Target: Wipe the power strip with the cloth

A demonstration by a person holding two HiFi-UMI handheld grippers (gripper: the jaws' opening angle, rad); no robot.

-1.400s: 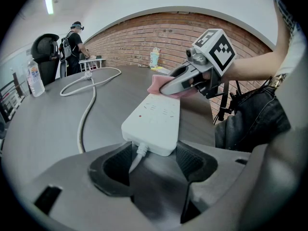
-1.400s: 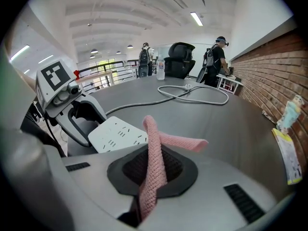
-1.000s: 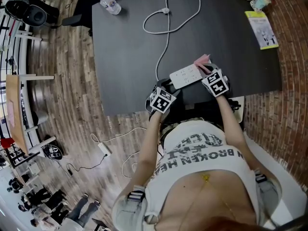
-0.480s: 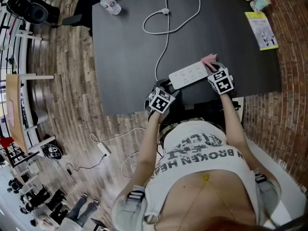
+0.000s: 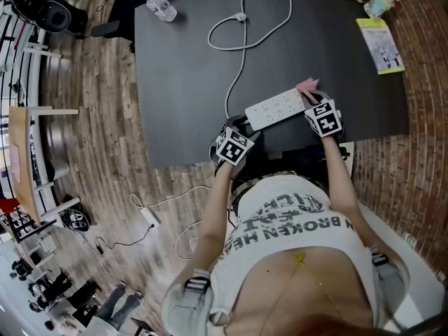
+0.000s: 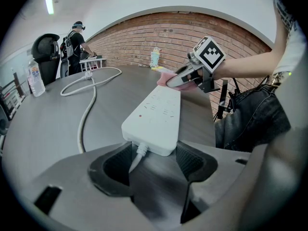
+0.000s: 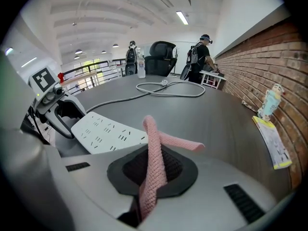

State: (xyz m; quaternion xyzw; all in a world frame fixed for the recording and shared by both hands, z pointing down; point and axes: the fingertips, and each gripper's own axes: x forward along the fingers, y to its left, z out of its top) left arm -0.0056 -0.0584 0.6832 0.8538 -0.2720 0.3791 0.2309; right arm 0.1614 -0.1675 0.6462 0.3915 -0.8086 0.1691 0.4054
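Left gripper [image 6: 153, 154]: we see its jaws clasping the cord end of the white power strip [image 6: 156, 113].
Right gripper [image 7: 153, 172]: jaws pinched on the pink cloth [image 7: 155, 143], beside the strip's far end.
Strip: flat on the dark table [image 5: 182, 68].

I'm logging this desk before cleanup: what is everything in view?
black table: one, black, under most items
white plastic power strip: one, white, near table edge
white cord: one, white, loops from strip toward far edge
pink knitted cloth: one, pink, at strip's right end
clear plastic water bottle: one, clear, far left corner
yellow-green leaflet: one, right edge
small pale cup-like item: one, far right corner
second white strip: one, white, wooden floor
left tool: one, grey, holding strip's cord end
right tool: one, grey, clamping cloth
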